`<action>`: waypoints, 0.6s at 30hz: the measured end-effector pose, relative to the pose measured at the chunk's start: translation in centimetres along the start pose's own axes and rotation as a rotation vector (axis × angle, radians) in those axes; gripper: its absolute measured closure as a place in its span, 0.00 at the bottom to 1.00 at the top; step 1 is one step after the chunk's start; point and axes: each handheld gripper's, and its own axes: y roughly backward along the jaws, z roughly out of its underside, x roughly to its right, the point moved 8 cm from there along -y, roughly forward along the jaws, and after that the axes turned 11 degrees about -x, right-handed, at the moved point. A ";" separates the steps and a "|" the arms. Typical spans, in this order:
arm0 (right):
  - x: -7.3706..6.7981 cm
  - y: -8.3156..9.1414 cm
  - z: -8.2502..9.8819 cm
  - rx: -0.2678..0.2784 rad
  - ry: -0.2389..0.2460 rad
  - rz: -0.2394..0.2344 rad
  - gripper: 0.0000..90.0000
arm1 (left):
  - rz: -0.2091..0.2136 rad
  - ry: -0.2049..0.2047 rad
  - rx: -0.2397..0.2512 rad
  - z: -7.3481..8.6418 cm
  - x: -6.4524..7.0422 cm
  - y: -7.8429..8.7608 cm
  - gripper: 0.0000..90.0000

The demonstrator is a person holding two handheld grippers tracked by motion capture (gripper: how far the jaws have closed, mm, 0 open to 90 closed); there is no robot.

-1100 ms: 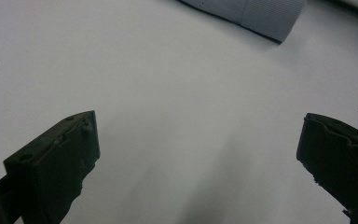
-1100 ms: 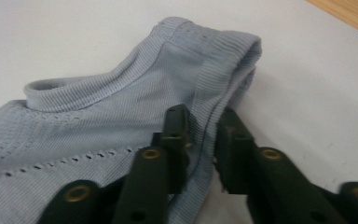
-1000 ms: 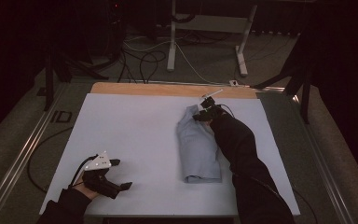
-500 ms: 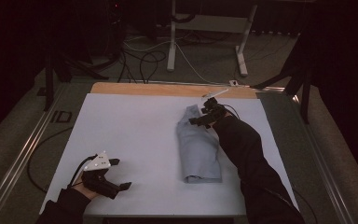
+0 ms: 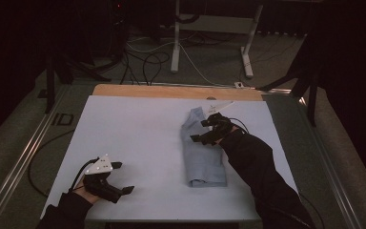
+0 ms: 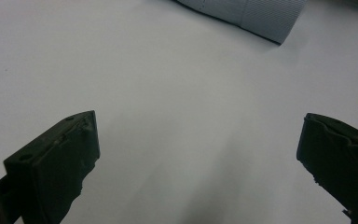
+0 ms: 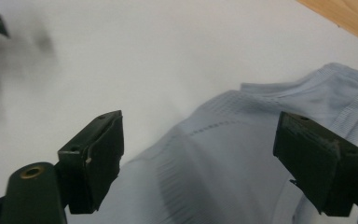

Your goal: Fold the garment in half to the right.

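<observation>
Partly under the sleeve (image 5: pixel 262 167), the garment (image 5: pixel 201 152) lies beneath both released claws (image 5: pixel 208 130).

The garment (image 5: pixel 202 152) is pale blue-grey cloth, soft and matt, with a fine ribbed knit and a row of small stitch holes across it, clear in the right gripper view (image 7: pixel 223 154). It lies on a white table sheet (image 5: pixel 138 143), smooth and matt like paper or laminate. Beyond the garment's far end, a strip of light wood (image 5: pixel 171 91) edges the sheet, bare and faintly grained. The right gripper (image 5: pixel 208 130) over the garment has black plastic jaws, dull, with rough, chipped rubbery pads. Well away from the garment, the left gripper (image 5: pixel 122 177) is the same black plastic under a matt grey plate.
</observation>
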 end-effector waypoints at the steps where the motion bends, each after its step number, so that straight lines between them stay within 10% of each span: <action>1: -0.4 0.2 0.0 0.004 0.006 -0.007 0.18 | -0.001 0.000 0.002 0.0 0.0 0.0 0.01; 9: -3.8 1.3 0.6 0.032 0.061 -0.070 0.17 | 0.000 0.008 0.010 0.0 -0.1 0.2 0.01; 18: -6.1 1.5 1.3 0.055 0.137 -0.066 0.49 | 0.000 0.005 0.007 0.0 -0.2 0.2 0.01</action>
